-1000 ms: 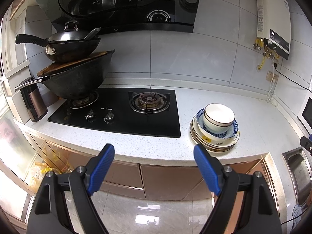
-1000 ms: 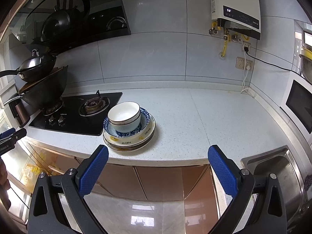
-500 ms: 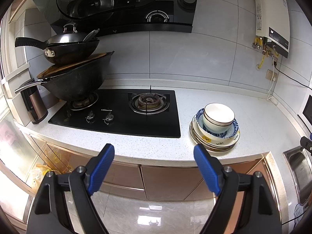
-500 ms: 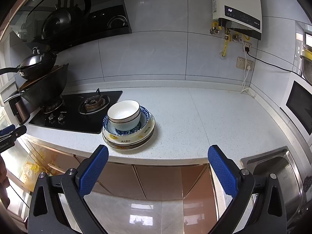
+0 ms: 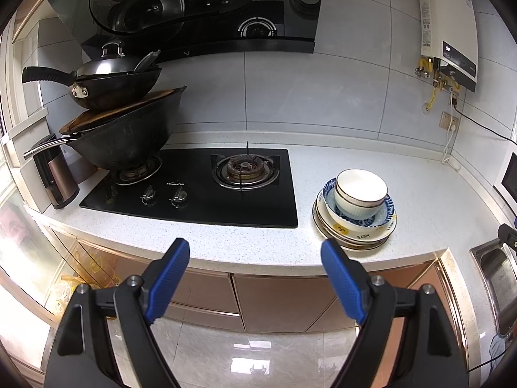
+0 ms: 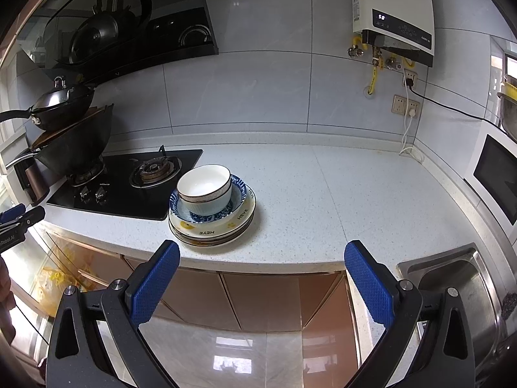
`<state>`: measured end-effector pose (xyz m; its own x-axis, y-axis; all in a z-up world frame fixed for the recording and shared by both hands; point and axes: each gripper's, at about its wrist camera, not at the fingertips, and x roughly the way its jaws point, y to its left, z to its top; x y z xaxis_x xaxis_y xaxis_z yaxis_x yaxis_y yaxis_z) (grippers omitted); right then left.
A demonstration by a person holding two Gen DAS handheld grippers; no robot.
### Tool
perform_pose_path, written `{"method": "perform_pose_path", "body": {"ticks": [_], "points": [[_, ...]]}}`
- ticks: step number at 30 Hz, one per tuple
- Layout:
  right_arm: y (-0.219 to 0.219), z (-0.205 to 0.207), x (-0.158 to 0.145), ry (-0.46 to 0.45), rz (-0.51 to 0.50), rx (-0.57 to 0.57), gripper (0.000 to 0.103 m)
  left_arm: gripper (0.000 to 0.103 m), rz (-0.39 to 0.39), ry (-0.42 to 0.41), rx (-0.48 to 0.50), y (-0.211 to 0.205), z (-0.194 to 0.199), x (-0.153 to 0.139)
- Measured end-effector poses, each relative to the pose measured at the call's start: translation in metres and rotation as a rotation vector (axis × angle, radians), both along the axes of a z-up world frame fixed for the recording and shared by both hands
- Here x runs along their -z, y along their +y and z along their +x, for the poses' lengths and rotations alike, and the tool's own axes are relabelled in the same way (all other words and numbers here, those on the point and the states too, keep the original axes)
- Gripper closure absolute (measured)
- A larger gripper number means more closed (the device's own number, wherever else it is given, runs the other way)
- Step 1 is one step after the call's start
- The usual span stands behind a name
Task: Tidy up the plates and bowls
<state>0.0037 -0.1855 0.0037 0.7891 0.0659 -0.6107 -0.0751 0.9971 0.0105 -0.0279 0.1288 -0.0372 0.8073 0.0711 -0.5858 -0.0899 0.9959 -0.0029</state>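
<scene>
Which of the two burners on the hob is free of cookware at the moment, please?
The burner nearer the dish stack is bare. The other burner sits under the large black wok, which carries a second wok on top.

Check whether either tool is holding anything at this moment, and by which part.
Nothing is held. The left tool and right tool both stand open and empty, short of the stack of dishes on the counter.

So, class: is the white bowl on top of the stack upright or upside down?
Upright: the white bowl shows its open, empty inside, resting in the blue-patterned bowl.
</scene>
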Motion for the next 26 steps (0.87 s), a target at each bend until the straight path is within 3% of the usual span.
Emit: {"method": "perform_pose_path", "body": {"ticks": [26], "points": [[-0.0097,-0.0003,0.0043,0.004,-0.002,0.006,0.002,0.02,0.0,-0.003,-0.003,-0.0056,-0.0001,0.001]]}}
